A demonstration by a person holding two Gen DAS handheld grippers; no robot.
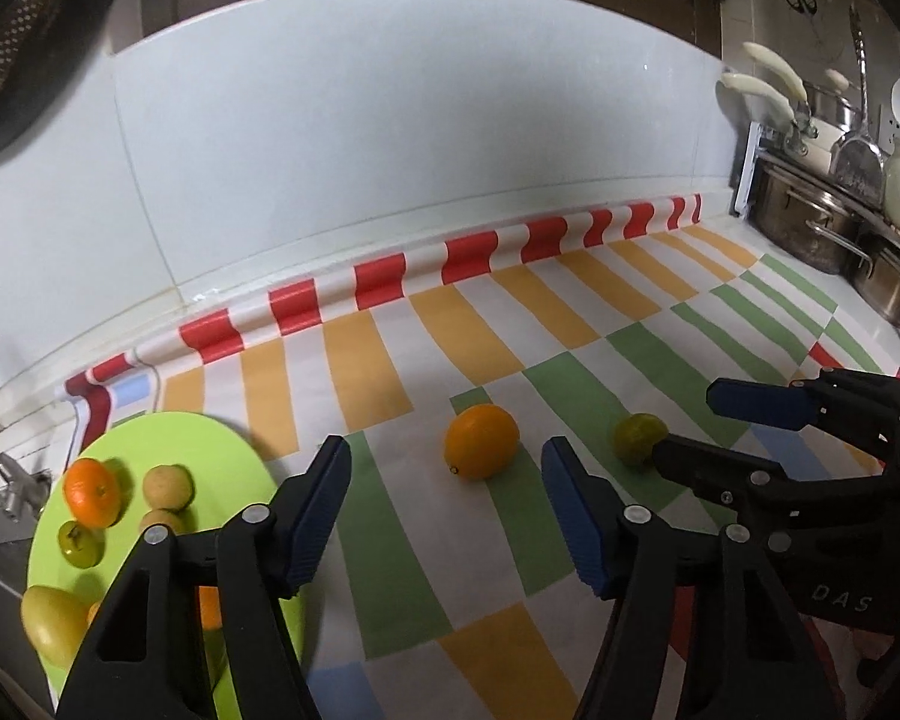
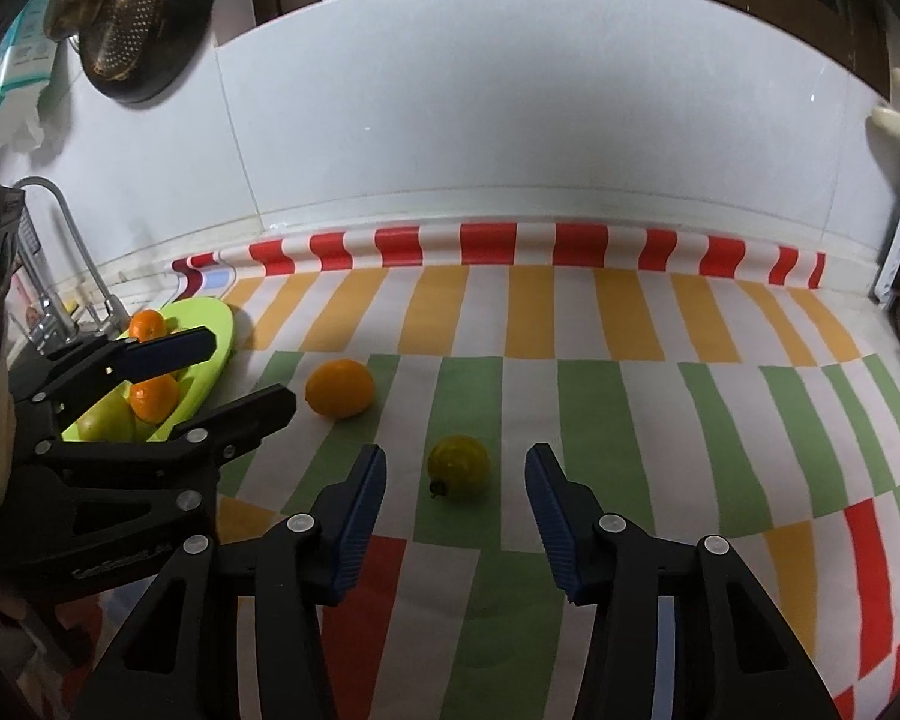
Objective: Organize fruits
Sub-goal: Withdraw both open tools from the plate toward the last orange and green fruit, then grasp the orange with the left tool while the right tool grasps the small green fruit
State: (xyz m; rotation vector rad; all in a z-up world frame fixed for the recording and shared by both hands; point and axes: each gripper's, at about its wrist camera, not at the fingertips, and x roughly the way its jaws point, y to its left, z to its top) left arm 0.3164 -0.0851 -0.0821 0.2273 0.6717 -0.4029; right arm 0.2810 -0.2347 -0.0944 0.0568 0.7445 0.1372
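The right gripper [image 2: 455, 510] has its blue-padded fingers [image 2: 357, 519] spread wide and empty, and the yellow-green fruit [image 2: 458, 466] sits on the cloth in line with the gap, just ahead of the tips and touching neither pad. The left gripper [image 1: 447, 516] is likewise wide apart and holds nothing; the orange fruit [image 1: 481, 441] lies on the cloth just beyond its tips, roughly centred between them. In the left wrist view the right gripper [image 1: 690, 426] reaches in from the right edge, one of its fingers overlapping the yellow-green fruit [image 1: 639, 438], which lies to the right of the orange fruit and near it. In the right wrist view the left gripper [image 2: 234, 375] comes in from the left edge, its upper finger crossing in front of the lime-green plate [image 2: 213, 330], with the orange fruit [image 2: 339, 387] just to the right of its tips. The plate [image 1: 168, 438] rests at the left end of the bench and carries a mandarin [image 1: 92, 492], two pale tan fruits [image 1: 168, 487], a small green fruit [image 1: 79, 543] and a larger yellow-green one [image 1: 51, 624], with more orange partly hidden behind the finger. A striped tablecloth [image 1: 510, 570] of orange, green, red and white covers the bench up to the white tiled wall [image 1: 390, 138]. Steel pots [image 1: 804, 228] stand at the far right, and a tap [image 2: 60, 252] rises beyond the plate on the left.
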